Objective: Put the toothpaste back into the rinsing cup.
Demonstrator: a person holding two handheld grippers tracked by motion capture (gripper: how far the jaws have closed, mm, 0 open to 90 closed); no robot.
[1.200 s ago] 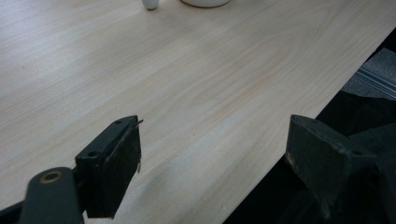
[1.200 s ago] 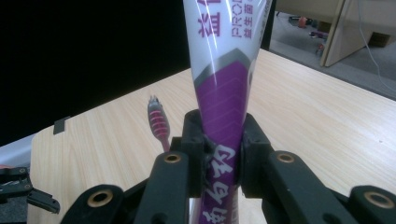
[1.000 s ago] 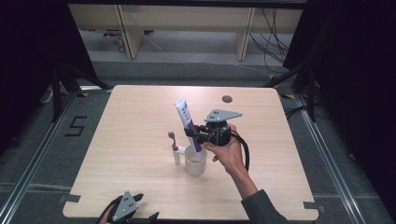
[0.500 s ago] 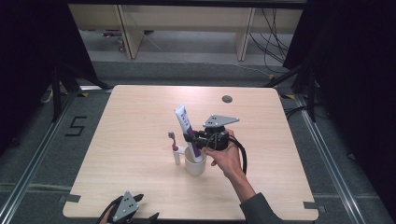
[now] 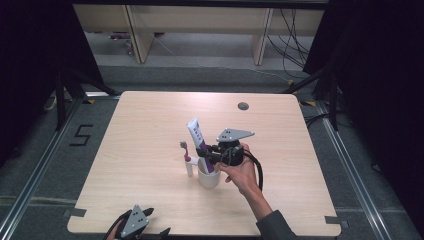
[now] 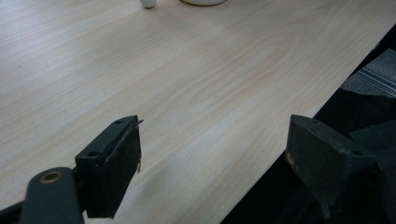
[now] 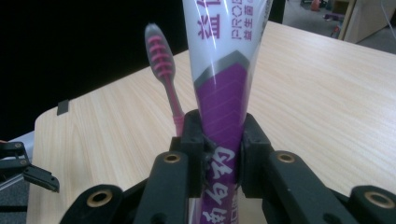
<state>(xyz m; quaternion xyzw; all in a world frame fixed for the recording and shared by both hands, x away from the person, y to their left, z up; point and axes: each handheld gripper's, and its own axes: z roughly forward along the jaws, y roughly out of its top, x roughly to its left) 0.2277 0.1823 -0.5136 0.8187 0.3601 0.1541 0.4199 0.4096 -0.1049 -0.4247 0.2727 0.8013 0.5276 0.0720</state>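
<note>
- Purple-and-white tube [image 5: 199, 141]: clamped between the jaws of the right gripper [image 5: 212, 155]; upright with a slight tilt, lower end inside the cup [image 5: 209, 179].
- Right gripper view: both pads press the tube's [image 7: 223, 88] purple section from either side.
- Cup: white, standing near the middle of the table [image 5: 150, 125]; landmark for all items below.
- Right hand [image 5: 243, 172]: just right of the cup, forearm entering from the table's near edge, wrist raised; gripper held roughly level above the cup rim, grey plate on top.
- Toothbrush [image 5: 186, 157]: pink and grey, upright, just left of the cup; behind the tube in the right gripper view [image 7: 163, 77].
- Left gripper [image 5: 134, 223]: well apart from the cup, at the table's near edge; jaws wide apart, nothing between them.
- Left gripper view: one jaw over the tabletop [image 6: 187, 70], the other past its edge.
</note>
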